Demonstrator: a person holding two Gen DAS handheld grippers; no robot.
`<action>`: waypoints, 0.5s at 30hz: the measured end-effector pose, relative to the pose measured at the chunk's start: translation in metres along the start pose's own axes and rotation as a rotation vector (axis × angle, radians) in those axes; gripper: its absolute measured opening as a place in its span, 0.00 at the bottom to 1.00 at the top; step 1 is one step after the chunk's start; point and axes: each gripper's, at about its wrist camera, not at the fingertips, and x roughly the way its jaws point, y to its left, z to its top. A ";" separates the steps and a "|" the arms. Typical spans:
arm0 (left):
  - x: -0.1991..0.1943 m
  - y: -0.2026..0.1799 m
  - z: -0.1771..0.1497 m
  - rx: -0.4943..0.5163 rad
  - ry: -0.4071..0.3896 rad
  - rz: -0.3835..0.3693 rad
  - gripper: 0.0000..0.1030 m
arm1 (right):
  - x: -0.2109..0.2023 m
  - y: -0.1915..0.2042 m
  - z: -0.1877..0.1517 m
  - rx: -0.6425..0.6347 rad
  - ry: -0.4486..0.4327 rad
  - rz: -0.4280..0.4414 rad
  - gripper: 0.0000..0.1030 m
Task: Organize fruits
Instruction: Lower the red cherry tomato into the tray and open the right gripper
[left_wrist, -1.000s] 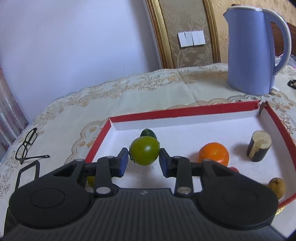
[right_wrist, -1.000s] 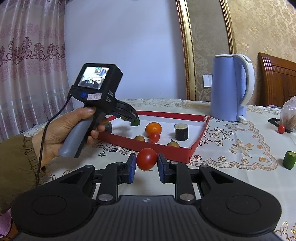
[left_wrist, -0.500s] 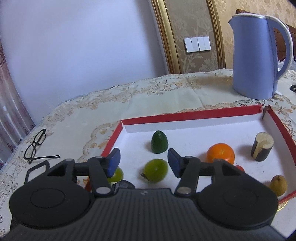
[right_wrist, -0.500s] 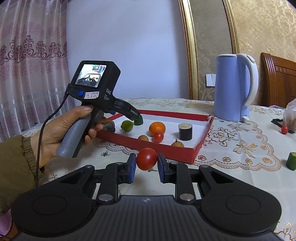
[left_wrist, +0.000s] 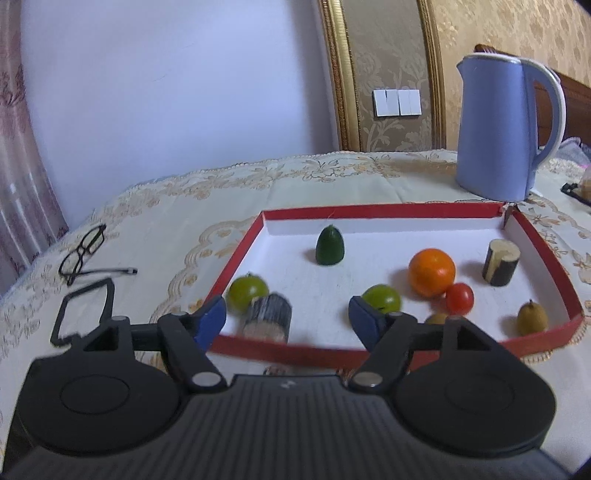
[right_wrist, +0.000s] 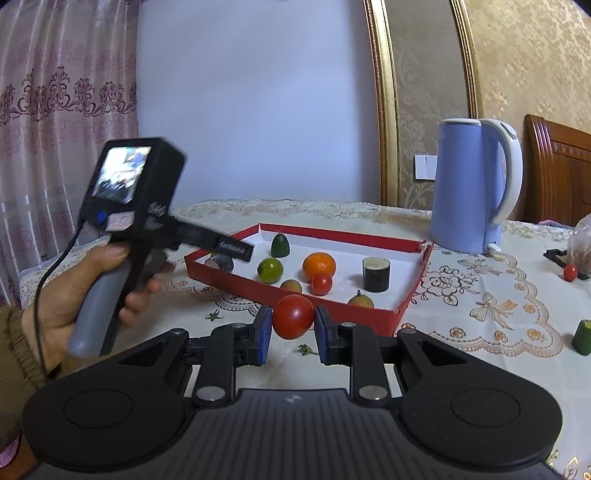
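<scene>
A red-rimmed white tray (left_wrist: 384, 211) (right_wrist: 343, 236) holds an orange (left_wrist: 431, 272) (right_wrist: 319, 266), a green tomato (left_wrist: 382, 298) (right_wrist: 270, 270), a second green tomato (left_wrist: 246, 291), a dark green cone (left_wrist: 330, 245), a small red tomato (left_wrist: 459, 298) and dark cylinders (left_wrist: 501, 262). My left gripper (left_wrist: 286, 320) is open and empty, just before the tray's near rim. My right gripper (right_wrist: 291, 331) is shut on a red tomato (right_wrist: 293, 316), held above the tablecloth in front of the tray.
A blue kettle (left_wrist: 506, 125) (right_wrist: 474, 184) stands behind the tray. Glasses (left_wrist: 83, 254) lie at the left. A small red tomato (right_wrist: 570, 272) and a green piece (right_wrist: 583, 336) lie on the cloth at the right. A brown fruit (left_wrist: 532, 317) sits in the tray's near right corner.
My left gripper let go of the green tomato in the tray, opened wide and drew back towards me. My right gripper kept the red tomato and moved slightly nearer the tray.
</scene>
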 end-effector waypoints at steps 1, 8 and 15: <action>-0.002 0.004 -0.004 -0.012 0.002 -0.005 0.72 | 0.001 0.000 0.001 -0.003 -0.001 -0.003 0.23; -0.012 0.027 -0.027 -0.086 -0.008 0.009 0.76 | 0.015 -0.001 0.014 -0.024 0.000 -0.038 0.23; -0.011 0.036 -0.041 -0.116 0.001 0.005 0.83 | 0.033 -0.003 0.032 -0.039 -0.008 -0.064 0.23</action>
